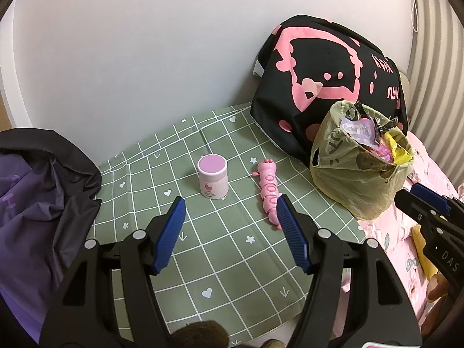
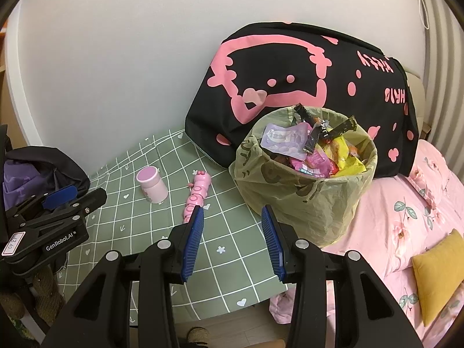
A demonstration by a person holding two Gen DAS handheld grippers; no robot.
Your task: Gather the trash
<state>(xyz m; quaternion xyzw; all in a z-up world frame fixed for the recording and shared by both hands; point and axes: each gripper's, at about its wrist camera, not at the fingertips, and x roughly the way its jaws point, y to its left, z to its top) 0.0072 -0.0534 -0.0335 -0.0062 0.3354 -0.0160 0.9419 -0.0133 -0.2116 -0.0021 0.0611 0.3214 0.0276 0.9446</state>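
A bin lined with an olive-green bag [image 2: 307, 203] [image 1: 359, 179] stands at the right edge of the green checked mat [image 2: 150, 232] [image 1: 226, 261], heaped with wrappers [image 2: 319, 153]. My right gripper [image 2: 232, 214] is open just in front of the bin, nothing between its blue pads. My left gripper [image 1: 230, 206] is open above the mat, a short way in front of a pink-lidded jar [image 1: 212, 177] [image 2: 152, 184] and a pink caterpillar toy [image 1: 269, 191] [image 2: 197, 194]. Nothing sits between its pads either. Each gripper shows at the edge of the other's view.
A black pillow with pink cartoon print [image 2: 304, 87] [image 1: 324, 81] leans on the white wall behind the bin. Pink floral bedding [image 2: 406, 217] and a yellow cushion [image 2: 440, 272] lie to the right. A dark purple-lined jacket [image 1: 37, 197] is bunched at the mat's left.
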